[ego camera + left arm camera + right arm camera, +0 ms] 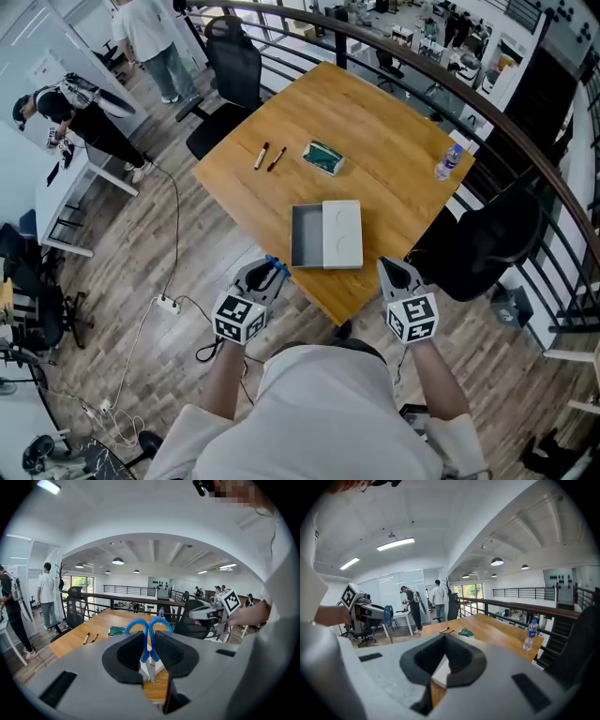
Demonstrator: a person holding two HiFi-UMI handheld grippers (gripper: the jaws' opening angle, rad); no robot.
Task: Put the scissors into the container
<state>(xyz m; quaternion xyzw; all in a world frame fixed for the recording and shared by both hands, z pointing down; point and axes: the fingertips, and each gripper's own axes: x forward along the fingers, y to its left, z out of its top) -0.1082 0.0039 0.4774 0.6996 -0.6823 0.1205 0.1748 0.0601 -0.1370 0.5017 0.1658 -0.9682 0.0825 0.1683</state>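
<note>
The head view looks steeply down on the wooden table (pixel 394 131). Both gripper views sit low off its near edge, facing across it. All three show the container (pixel 309 234).

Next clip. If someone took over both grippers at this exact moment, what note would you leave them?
Left gripper: shut on the blue-handled scissors, held just off the near edge of the table.
Right gripper: jaws together, nothing in them, also short of the table edge.
Box: open on the table close to the near edge, white lid lying against its right side; it looks empty.
Done: the scissors are in hand.
Left: bring the scissors over the box and let them go inside.
</note>
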